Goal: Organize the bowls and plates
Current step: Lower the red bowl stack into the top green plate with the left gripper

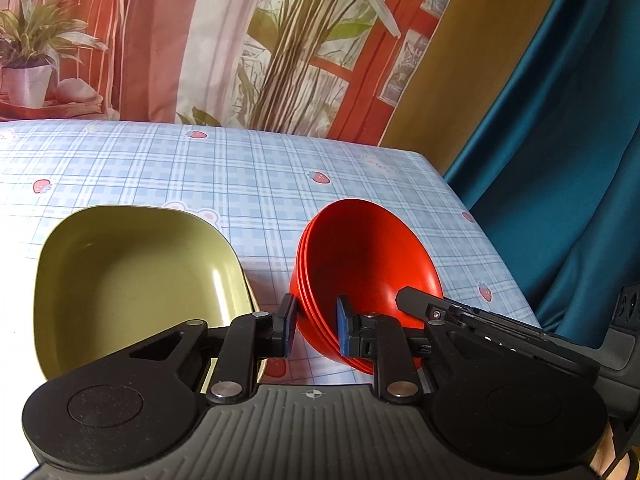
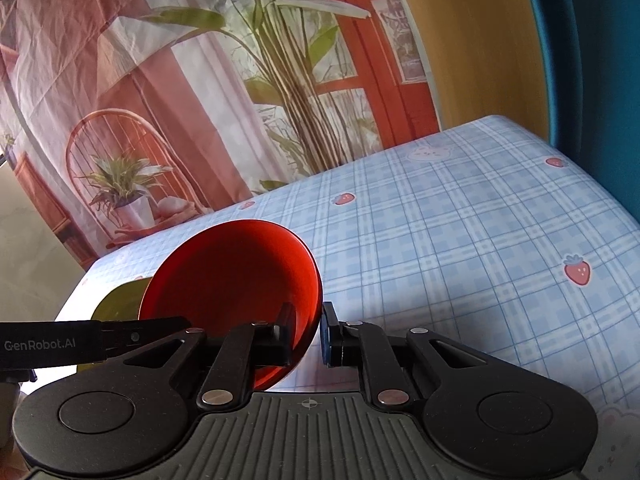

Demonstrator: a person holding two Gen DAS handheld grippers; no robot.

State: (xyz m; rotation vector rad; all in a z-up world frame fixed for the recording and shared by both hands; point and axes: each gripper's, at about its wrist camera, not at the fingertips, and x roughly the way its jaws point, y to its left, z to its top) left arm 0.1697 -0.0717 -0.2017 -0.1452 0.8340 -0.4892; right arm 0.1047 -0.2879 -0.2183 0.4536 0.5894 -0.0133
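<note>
A stack of red bowls is tilted on edge above the checked tablecloth. My left gripper is shut on the stack's left rim, one pad inside and one outside. My right gripper is shut on the rim of the red bowls from the opposite side; its black finger shows in the left wrist view. A green squarish bowl sits on the table left of the red stack, and a sliver of it shows behind the red bowls in the right wrist view.
The table has a blue checked cloth with strawberries. Its right edge drops off beside a teal curtain. A printed backdrop hangs behind the far edge.
</note>
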